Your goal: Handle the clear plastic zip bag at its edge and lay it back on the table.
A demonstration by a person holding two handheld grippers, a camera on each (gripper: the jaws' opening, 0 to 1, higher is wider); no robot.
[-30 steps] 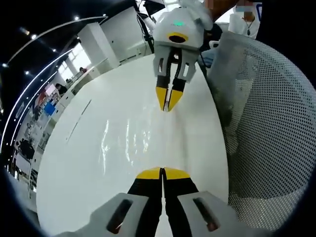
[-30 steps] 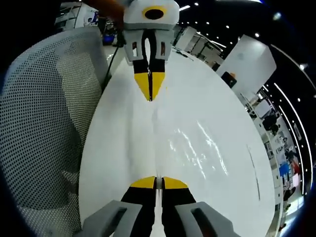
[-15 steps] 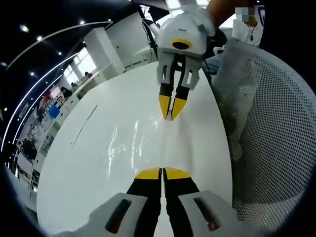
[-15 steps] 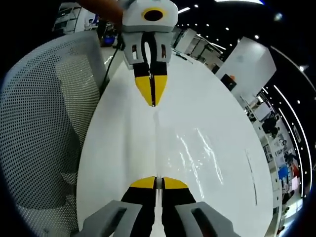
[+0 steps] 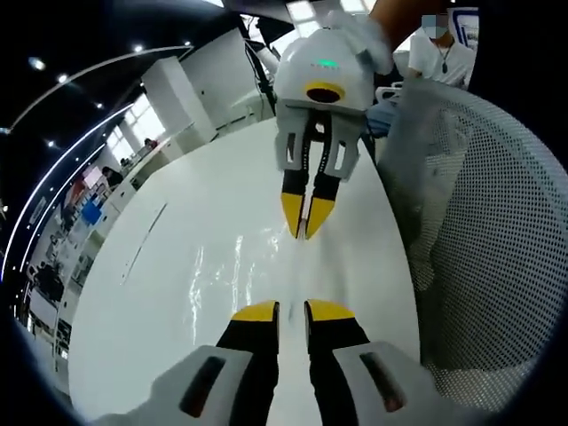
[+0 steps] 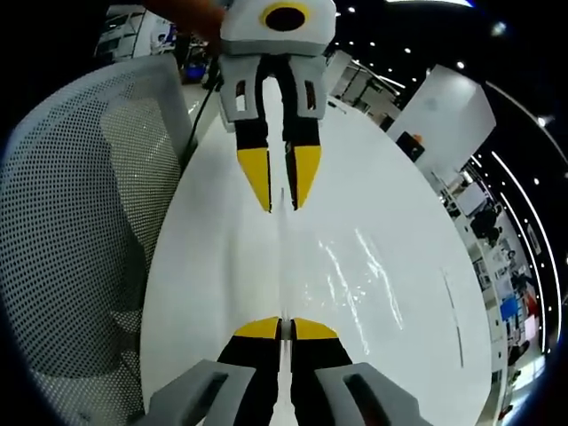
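Observation:
The clear plastic zip bag (image 5: 235,266) lies along the white table (image 5: 142,319), showing mostly as glints, and its edge runs as a thin line between the two grippers. My left gripper (image 5: 291,311) stands open, jaws apart on either side of that edge. In the right gripper view the left gripper (image 6: 282,206) comes in from the top with its yellow tips spread. My right gripper (image 6: 286,327) is shut on the edge of the bag (image 6: 346,275). The right gripper (image 5: 301,234) faces me from across the table in the left gripper view, tips pinched together.
A grey mesh office chair (image 5: 484,222) stands tight against the table's side, also the chair (image 6: 75,213) in the right gripper view. A person (image 5: 444,53) stands behind it. Desks and white cabinets (image 6: 448,111) line the room beyond the table (image 6: 217,266).
My left gripper's jaws have parted and let go of the bag's edge. The right gripper stays shut on it and has hardly moved.

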